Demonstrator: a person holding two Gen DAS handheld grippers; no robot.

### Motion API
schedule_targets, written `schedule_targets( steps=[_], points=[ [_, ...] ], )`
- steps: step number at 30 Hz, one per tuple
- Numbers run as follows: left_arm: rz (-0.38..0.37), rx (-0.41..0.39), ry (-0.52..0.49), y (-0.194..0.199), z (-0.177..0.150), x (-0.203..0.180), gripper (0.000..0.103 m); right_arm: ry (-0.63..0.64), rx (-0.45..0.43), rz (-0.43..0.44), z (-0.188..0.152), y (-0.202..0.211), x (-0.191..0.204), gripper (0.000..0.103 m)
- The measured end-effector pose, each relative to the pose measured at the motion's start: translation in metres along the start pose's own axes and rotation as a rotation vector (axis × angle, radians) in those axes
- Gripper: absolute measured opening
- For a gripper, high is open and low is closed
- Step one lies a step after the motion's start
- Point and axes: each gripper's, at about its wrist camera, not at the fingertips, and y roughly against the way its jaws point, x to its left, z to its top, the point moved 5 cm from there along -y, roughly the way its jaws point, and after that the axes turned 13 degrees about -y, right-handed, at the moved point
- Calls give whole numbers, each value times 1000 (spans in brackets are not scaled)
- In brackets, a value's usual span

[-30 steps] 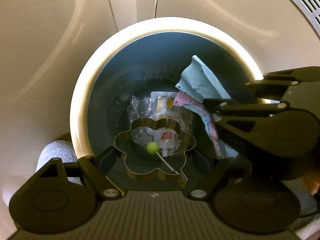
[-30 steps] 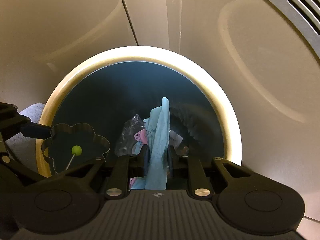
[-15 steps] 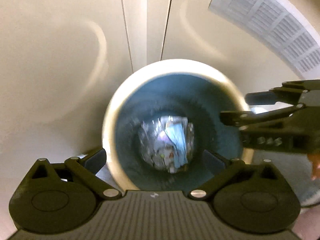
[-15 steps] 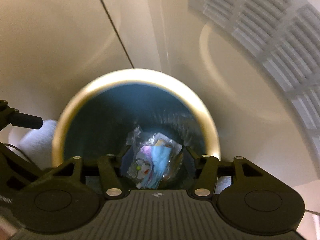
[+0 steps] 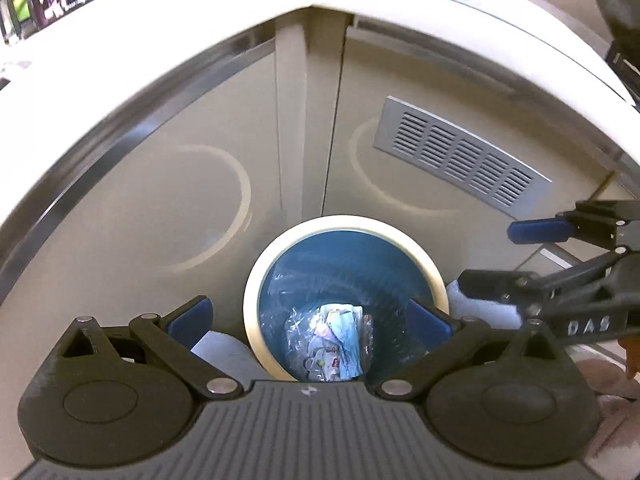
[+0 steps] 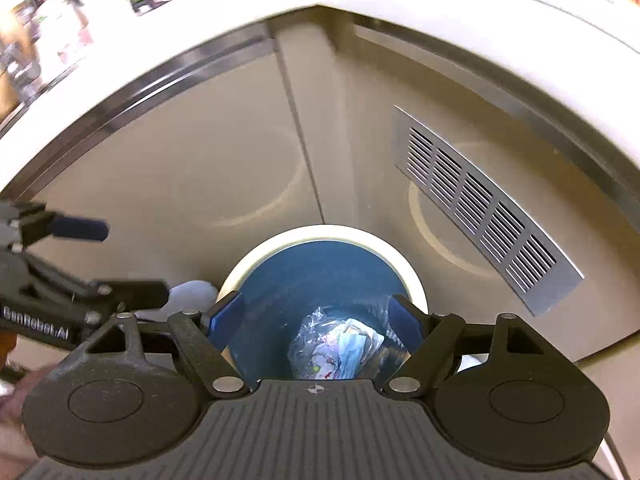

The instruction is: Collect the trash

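Note:
A round bin with a cream rim [image 5: 256, 280] [image 6: 416, 280] and blue inside stands on the floor below both grippers. Trash [image 5: 334, 344] [image 6: 340, 350] lies at its bottom: clear plastic wrap, a light blue cloth, pink paper and a small green ball. My left gripper [image 5: 308, 320] is open and empty, high above the bin. My right gripper [image 6: 316, 312] is open and empty, also high above the bin. The right gripper shows at the right edge of the left wrist view [image 5: 520, 256]. The left gripper shows at the left edge of the right wrist view [image 6: 120, 260].
Beige cabinet doors [image 5: 180, 200] [image 6: 200, 168] stand behind the bin, with a grey vent grille [image 5: 460, 156] [image 6: 480, 208] on the right door. A white countertop edge [image 5: 160, 40] runs above. A white roll-like object [image 5: 480, 304] [image 6: 188, 292] lies beside the bin.
Both grippers opened and let go: the flower-shaped ring with the green ball and the blue cloth dropped into the bin. Both grippers then rose well above the bin.

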Motion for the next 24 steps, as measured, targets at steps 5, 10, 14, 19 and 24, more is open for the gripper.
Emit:
schedule_targets(
  steps=[5, 10, 14, 19, 24],
  points=[
    [26, -43, -24, 16, -1, -6, 103, 43, -55, -21, 2, 13, 2, 81],
    [50, -77, -62, 27, -3, -15, 103, 62, -91, -34, -8, 15, 4, 81],
    [69, -106, -94, 36, -4, -19, 103, 72, -105, -46, -17, 17, 5, 81],
    [81, -135, -118, 42, -4, -23, 103, 86, -124, -55, -16, 27, 8, 81],
    [81, -134, -113, 41, -4, -21, 103, 93, -126, -60, -16, 28, 9, 81]
  ],
)
